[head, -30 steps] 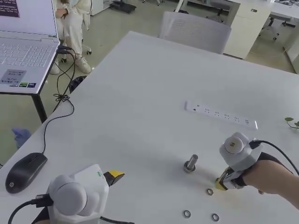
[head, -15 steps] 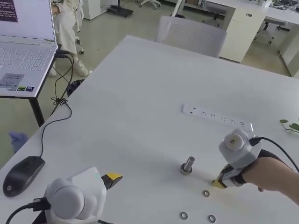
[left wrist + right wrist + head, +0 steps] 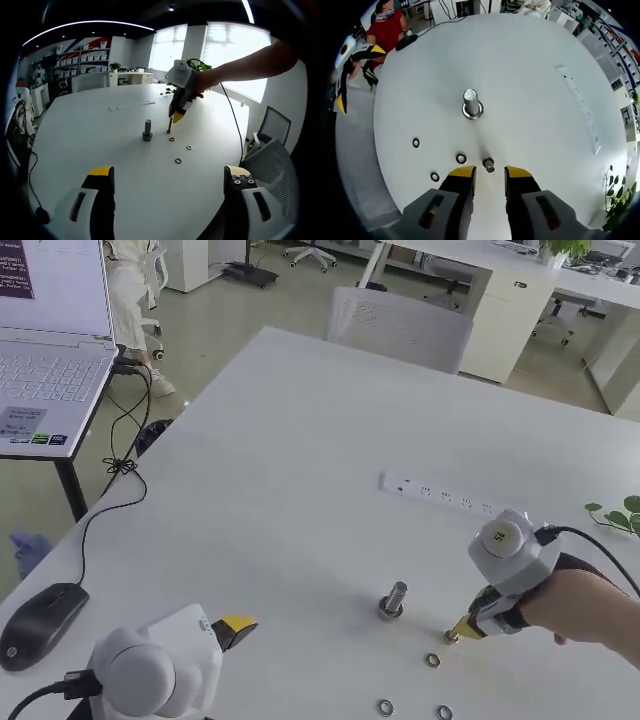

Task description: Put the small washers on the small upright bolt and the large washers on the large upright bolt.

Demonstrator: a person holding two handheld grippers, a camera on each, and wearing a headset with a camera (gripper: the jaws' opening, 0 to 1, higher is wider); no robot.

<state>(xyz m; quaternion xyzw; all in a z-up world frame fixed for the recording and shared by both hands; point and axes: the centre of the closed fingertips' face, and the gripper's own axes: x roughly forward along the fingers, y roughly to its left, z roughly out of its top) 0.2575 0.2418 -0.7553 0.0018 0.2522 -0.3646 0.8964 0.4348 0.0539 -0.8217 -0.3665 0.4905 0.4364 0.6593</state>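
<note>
my right tongs (image 3: 489,174) are released, jaws parted with nothing between them, tips down close to the table (image 3: 530,75). in the right gripper view the small bolt (image 3: 488,163) stands upright at 12 o'clock, just beyond the tips and in line with the gap; i cannot tell whether either tip touches it. the large bolt (image 3: 471,104) stands upright farther out, near 11 o'clock, well apart from the small one. the nearest washer (image 3: 461,158) lies flat just beside the small bolt, at about 10 o'clock from my tips. a second washer (image 3: 435,177) lies at 9 o'clock, and a third washer (image 3: 415,143) sits farther off, also around 10 o'clock. i cannot tell by eye which are small and which large. my left tongs (image 3: 168,172) are released too, spread wide and empty. in the left gripper view all three rings lie well ahead at 12 o'clock, so the right hand is plainly the nearer. i judge the coming move to be a short swing of the right tongs toward 10 o'clock. the ring lies flat, so the jaws would have to come down from above and pinch across its rim. both bolts have a vertical axis, so the ring would need to be level to drop over either one.
</note>
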